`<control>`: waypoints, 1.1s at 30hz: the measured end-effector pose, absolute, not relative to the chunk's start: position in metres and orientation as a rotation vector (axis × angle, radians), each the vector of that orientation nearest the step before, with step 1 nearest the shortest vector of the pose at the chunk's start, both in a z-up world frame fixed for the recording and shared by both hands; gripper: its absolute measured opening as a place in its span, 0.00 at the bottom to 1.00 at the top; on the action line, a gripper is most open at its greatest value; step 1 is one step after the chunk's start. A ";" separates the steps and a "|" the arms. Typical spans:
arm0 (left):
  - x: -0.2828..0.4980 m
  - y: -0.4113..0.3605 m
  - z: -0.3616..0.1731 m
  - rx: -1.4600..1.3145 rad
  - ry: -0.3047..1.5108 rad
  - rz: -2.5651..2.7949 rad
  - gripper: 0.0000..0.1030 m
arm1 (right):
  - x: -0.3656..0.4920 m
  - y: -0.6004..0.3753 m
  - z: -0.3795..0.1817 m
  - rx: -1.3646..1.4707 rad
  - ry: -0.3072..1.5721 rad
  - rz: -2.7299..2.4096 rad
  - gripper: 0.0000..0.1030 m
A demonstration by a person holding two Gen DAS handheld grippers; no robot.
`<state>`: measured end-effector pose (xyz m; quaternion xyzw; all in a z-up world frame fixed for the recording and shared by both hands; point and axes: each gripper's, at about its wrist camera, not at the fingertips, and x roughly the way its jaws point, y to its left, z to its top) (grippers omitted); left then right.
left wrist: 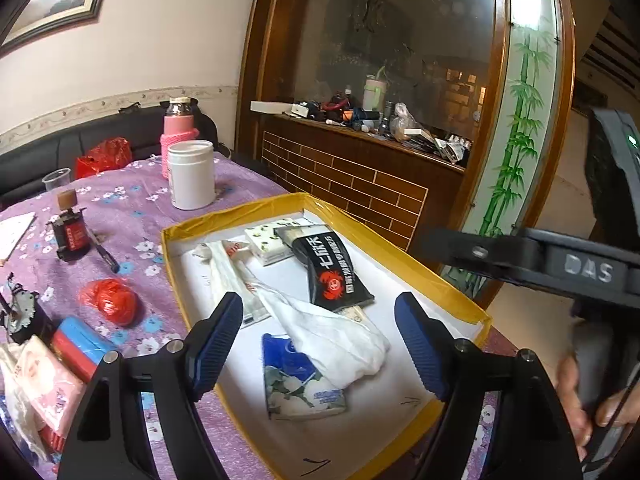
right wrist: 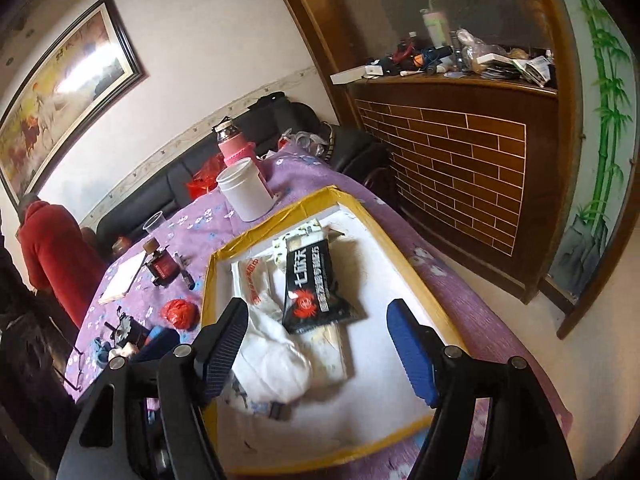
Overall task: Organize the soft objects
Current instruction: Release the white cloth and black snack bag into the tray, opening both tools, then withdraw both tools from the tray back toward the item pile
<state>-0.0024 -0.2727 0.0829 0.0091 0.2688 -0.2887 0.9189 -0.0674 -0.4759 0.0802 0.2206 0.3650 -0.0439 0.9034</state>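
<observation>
A: Where do the tongs stand?

B: Both pairs hang over the yellow-rimmed tray, with their jaws apart and nothing between the pads; the left tongs have the white cloth bag lying just beyond and below them – untouched; the right tongs are above the same bag, with the black packet just ahead of their tips.

A: So what counts as done?

B: Judging by what lies in the tray, a good share: the cloth bag, the black packet, a blue tissue pack directly under the left tongs, and a small patterned pack at the tray's far end, well ahead of both pairs.

A: And what is left?

B: To the left of the left tongs, out on the purple-clothed counter, sit a red crumpled bag, a pink tissue pack and a blue-and-red pack – soft things not yet in the tray; the white jar and the pink bottle, far beyond, look hard, so I'd leave them.

A: Roughly halfway, then?

B: Past it, I'd judge; three soft pieces remain.
</observation>
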 end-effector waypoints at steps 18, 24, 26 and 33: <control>-0.045 -0.209 0.139 0.018 0.565 -0.518 0.82 | -0.108 -0.427 0.103 0.395 0.752 0.004 0.74; -0.056 -0.172 0.135 -0.003 0.578 -0.483 0.83 | -0.107 -0.395 0.097 0.344 0.767 0.067 0.74; -0.057 -0.158 0.134 -0.012 0.582 -0.465 0.83 | -0.106 -0.389 0.094 0.337 0.780 0.078 0.74; -0.054 -0.110 0.127 -0.061 0.609 -0.401 0.83 | -0.102 -0.373 0.085 0.324 0.803 0.119 0.74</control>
